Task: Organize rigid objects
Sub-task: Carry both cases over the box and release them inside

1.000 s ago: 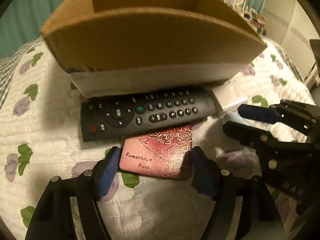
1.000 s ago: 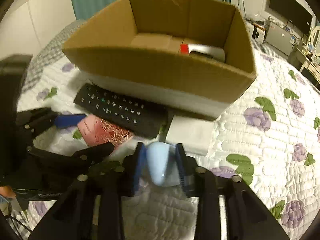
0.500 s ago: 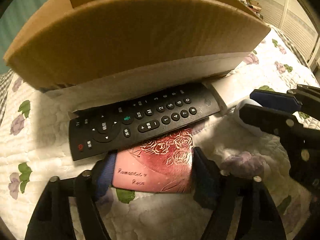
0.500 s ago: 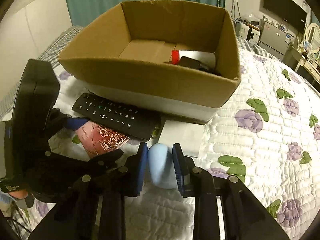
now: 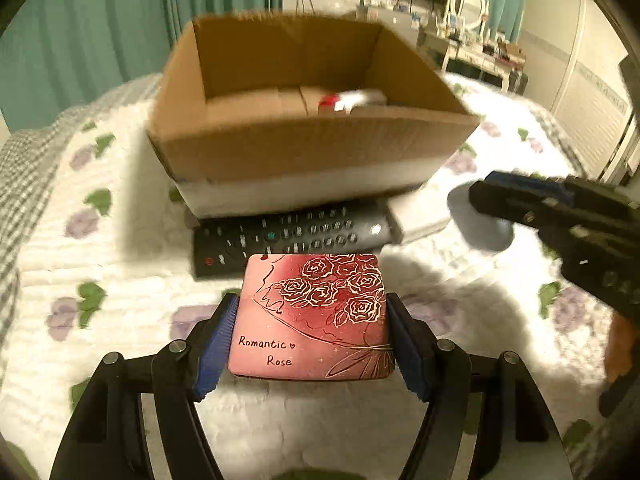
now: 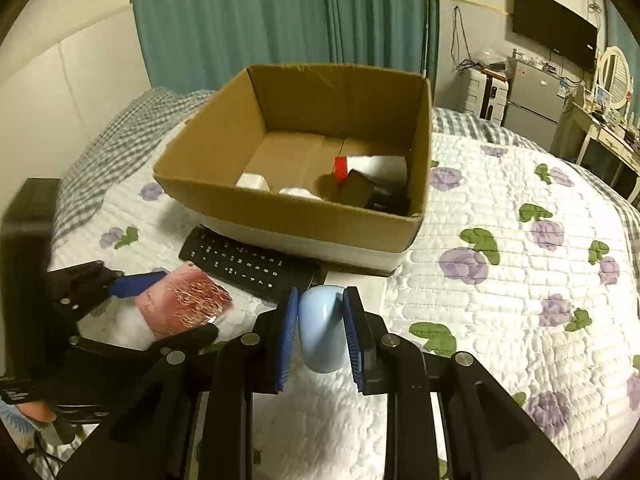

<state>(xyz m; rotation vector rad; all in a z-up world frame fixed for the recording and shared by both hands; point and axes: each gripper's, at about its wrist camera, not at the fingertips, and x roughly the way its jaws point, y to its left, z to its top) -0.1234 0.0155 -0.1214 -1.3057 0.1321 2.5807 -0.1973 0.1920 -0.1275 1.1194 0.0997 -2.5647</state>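
My left gripper (image 5: 310,316) is shut on a pink box printed "Romantic Rose" (image 5: 316,316) and holds it above the quilt; the box also shows in the right wrist view (image 6: 182,300). My right gripper (image 6: 320,320) is shut on a pale blue rounded object (image 6: 322,328), which also shows lifted in the left wrist view (image 5: 480,220). An open cardboard box (image 6: 280,208) stands ahead on the bed and holds a few items, one with a red part (image 6: 342,168). A black remote (image 5: 288,236) lies against the box front.
A flat white object (image 6: 352,284) lies beside the remote at the box's front corner. The bed has a white quilt with purple flowers (image 6: 500,280). Teal curtains (image 6: 280,20), a wall TV and a dressing table stand behind.
Both grippers have risen and pulled back from the carton with their objects, so its inside now shows in the left wrist view. The remote stays on the quilt.
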